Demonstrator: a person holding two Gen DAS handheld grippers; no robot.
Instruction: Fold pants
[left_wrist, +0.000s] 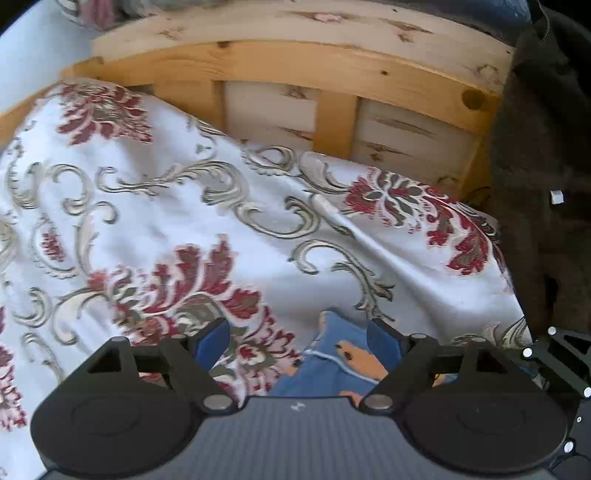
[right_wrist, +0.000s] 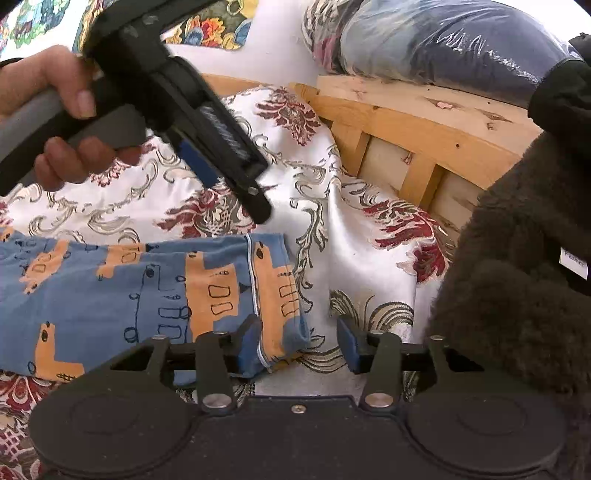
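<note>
A: Pants (right_wrist: 122, 291) are lying flat on the flowery bed cover (right_wrist: 369, 266), right in front of us. They are blue with orange shapes on them.

B: Are they folded yet?

A: I think partly. They look like one long flat strip, so maybe the legs are laid one on top of the other. I can't tell for sure. The end near us has a hem with a pale stripe, and it looks neat.

B: So what is left?

A: My guess is the long strip needs folding over, end to end, to make a small bundle.

B: What is the right gripper (right_wrist: 297, 345) doing?

A: Its two blue fingers are spread apart. The corner of the pants sits between them, close to the left finger. It is not pinching anything.

B: And the left gripper (left_wrist: 299, 341)?

A: Spread wide too. From its own camera a bit of the pants (left_wrist: 332, 369) shows between its fingers, but it isn't squeezing it. From the right camera it hangs in the air above the pants, with the person's hand (right_wrist: 48, 114) around its handle.

B: What else is around?

A: A wooden bed frame (right_wrist: 417, 122) behind the cover. A dark fuzzy thing (right_wrist: 517, 295) on the right, near the pants but not touching. A bundle in clear plastic (right_wrist: 443, 44) sits up on the frame.
</note>
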